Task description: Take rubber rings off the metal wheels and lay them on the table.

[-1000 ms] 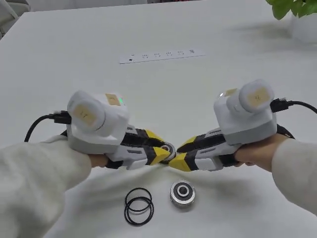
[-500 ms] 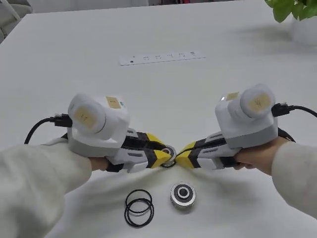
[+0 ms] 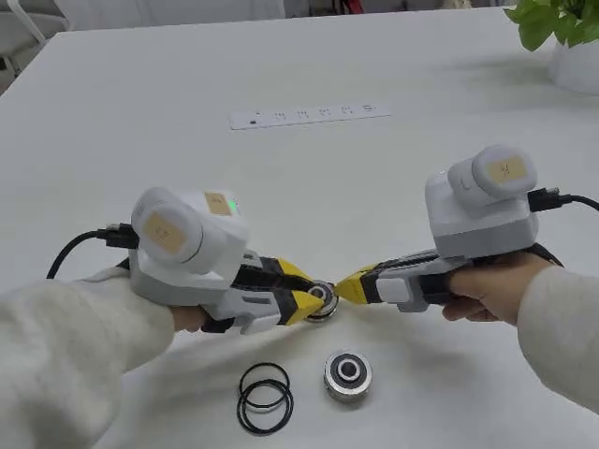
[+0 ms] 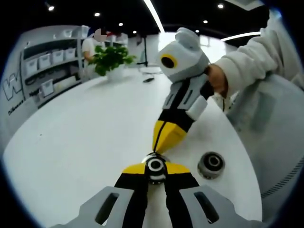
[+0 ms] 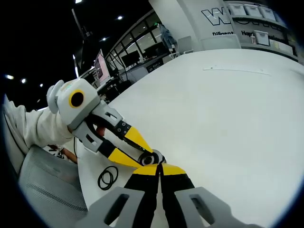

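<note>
My left gripper (image 3: 312,301) is shut on a small metal wheel (image 3: 322,298), held just above the white table; the wheel (image 4: 155,166) sits between its yellow tips. My right gripper (image 3: 344,285) is shut, its tips (image 5: 159,168) touching the rim of that wheel (image 5: 153,158). I cannot make out whether a rubber ring is pinched there. A second metal wheel (image 3: 347,374) lies flat on the table below the grippers, also seen as the wheel (image 4: 211,164). Loose black rubber rings (image 3: 264,397) lie overlapped to its left, and these rings (image 5: 108,177) lie under the left gripper (image 5: 124,137).
A white power strip (image 3: 309,116) lies across the middle of the table (image 3: 140,112). A potted plant (image 3: 557,28) stands at the far right corner. Black cables trail from both grippers toward the sleeves. Shelves and a person are far behind the table.
My right gripper has drawn back to the right, away from the left one, and its tips have risen a little. The left gripper still holds the wheel in the same spot.
</note>
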Motion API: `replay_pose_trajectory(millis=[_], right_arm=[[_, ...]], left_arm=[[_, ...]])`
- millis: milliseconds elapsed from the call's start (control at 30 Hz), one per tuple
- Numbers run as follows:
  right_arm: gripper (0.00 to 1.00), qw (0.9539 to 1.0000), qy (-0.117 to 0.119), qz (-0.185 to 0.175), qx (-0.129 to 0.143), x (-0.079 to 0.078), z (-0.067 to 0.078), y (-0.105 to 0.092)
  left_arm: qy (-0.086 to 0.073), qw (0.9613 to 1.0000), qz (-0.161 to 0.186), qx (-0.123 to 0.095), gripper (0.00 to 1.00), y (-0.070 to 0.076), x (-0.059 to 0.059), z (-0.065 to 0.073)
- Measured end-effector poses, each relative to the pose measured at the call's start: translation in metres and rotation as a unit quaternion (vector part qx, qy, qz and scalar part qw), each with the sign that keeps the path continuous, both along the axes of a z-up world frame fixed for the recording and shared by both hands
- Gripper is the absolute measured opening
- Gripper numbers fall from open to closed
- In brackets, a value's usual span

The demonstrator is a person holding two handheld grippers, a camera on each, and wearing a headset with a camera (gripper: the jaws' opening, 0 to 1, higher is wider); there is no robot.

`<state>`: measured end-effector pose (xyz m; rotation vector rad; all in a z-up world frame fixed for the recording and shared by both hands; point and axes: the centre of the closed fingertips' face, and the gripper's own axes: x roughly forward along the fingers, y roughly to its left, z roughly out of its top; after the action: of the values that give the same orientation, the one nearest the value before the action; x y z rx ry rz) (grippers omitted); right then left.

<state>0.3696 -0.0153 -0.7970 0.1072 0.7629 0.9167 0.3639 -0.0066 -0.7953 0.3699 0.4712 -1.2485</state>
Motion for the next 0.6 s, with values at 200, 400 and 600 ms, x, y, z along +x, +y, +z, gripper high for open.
replay_pose_trajectory(millis=[200, 400, 600], right_arm=[[0.00, 1.0000, 0.003, 0.000, 0.002, 0.000, 0.002, 0.003], [0.00, 0.9999, 0.000, 0.010, 0.005, -0.002, 0.006, 0.008], [0.00, 0.9998, 0.002, 0.015, 0.014, -0.004, 0.008, 0.011]], left_arm=[[-0.004, 1.0000, 0.002, -0.003, 0.13, 0.000, 0.000, 0.000], [-0.006, 1.0000, -0.001, 0.000, 0.13, 0.001, -0.002, -0.001], [-0.007, 1.0000, -0.002, -0.003, 0.13, 0.001, -0.002, -0.001]])
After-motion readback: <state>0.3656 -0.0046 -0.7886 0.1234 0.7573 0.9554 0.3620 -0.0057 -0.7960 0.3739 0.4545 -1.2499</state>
